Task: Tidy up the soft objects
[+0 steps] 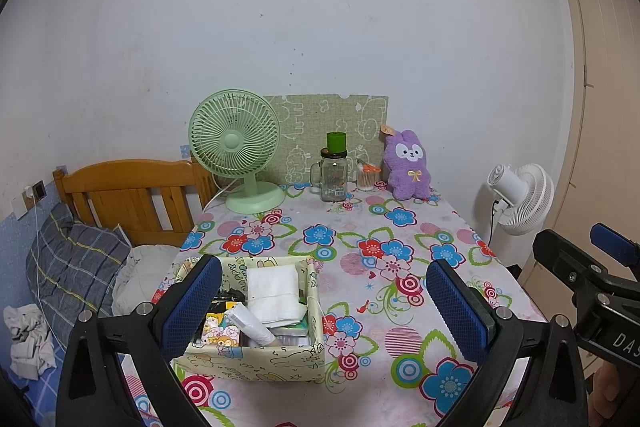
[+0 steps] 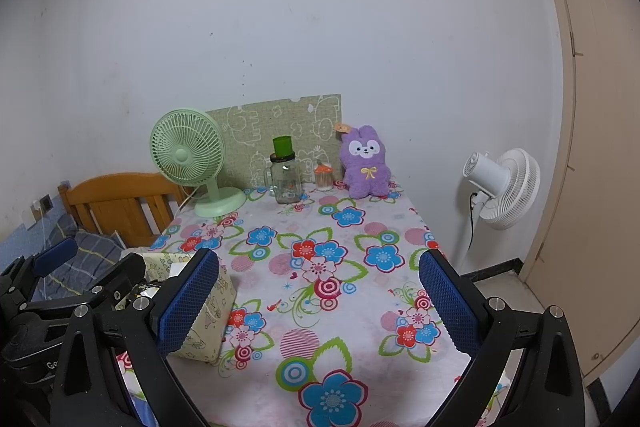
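Pale wall and a wooden bed frame [image 1: 132, 195] hem in a table [image 2: 352, 311] under a loud flowered cloth, with most of its belongings pushed to the far edge against the wall, which keeps the near half free for working. Back there sit a green desk fan [image 1: 236, 147], a glass jar with a green cap [image 1: 333, 171], a small tub of cotton swabs [image 1: 366, 177] and the purple plush rabbit [image 1: 408, 165], propped upright against a patterned board [image 1: 320, 123]. It looks fluffy and limp-eared, with a white face patch, a yellow bow and a paper tag (it should squash easily under a grip). Near the left front corner stands a cartoon-printed fabric box [image 1: 256, 359], holding a folded white cloth [image 1: 274, 291] among tubes and packets. The left gripper [image 1: 324, 303] hangs above that box and the right gripper [image 2: 320, 303] over bare cloth, both with fingers spread wide and empty. Whether the rabbit belongs in the box or already sits where it should, I cannot tell.
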`<action>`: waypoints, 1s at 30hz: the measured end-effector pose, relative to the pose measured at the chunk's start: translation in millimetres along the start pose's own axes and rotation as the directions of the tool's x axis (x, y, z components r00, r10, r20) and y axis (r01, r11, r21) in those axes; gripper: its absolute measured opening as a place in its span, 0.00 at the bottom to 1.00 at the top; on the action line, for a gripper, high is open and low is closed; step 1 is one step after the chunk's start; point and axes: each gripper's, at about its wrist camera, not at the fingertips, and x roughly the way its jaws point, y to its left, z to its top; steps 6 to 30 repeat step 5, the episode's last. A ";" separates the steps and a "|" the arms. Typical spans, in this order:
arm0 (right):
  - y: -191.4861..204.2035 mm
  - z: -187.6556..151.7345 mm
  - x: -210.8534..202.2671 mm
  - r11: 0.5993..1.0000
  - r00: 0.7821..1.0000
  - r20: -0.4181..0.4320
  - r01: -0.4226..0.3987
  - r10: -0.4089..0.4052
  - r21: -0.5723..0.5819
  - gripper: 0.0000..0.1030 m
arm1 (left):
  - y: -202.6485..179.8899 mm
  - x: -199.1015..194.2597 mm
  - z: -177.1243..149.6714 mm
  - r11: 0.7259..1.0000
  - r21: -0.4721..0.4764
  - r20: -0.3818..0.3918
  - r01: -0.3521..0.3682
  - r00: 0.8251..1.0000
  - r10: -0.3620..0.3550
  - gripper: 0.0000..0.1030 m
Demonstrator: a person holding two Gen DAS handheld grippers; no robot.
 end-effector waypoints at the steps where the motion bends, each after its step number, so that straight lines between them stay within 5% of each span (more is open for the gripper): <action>1: 0.1 0.0 0.3 1.000 1.000 -0.001 0.000 0.000 0.000 0.99 | 0.0 0.0 0.0 1.000 0.000 0.000 0.000 1.000 0.000 1.00; 30: 0.8 -1.0 1.4 1.000 1.000 -0.004 -0.001 0.001 -0.002 0.99 | 0.2 0.7 -1.1 1.000 -0.001 -0.002 -0.001 1.000 0.001 1.00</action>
